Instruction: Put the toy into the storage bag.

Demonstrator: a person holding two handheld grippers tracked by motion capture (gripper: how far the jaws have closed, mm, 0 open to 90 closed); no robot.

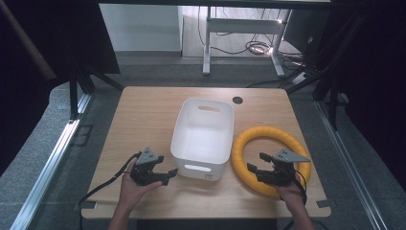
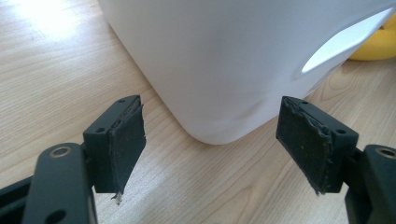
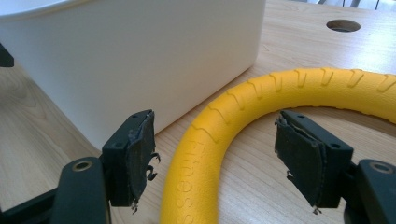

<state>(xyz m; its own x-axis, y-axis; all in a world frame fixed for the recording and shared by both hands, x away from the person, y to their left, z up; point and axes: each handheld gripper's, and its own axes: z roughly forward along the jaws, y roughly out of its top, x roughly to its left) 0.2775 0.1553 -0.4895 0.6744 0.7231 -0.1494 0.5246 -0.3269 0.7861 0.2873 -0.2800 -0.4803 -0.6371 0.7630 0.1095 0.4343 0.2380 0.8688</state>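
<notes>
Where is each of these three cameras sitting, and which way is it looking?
High view: above the person's side, facing forward and down on the table; both forearms show.
Left gripper view: rides the left gripper, looking along its open fingers at the white bin.
Right gripper view: rides the right gripper, open fingers either side of the yellow ring.
Shared: both gripper views show bin and ring.

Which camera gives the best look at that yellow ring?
The high view: the whole yellow ring lies flat on the table, right of the white bin. The right gripper view shows part of its ribbed arc between open jaws. The left gripper view catches a yellow sliver behind the bin.
</notes>
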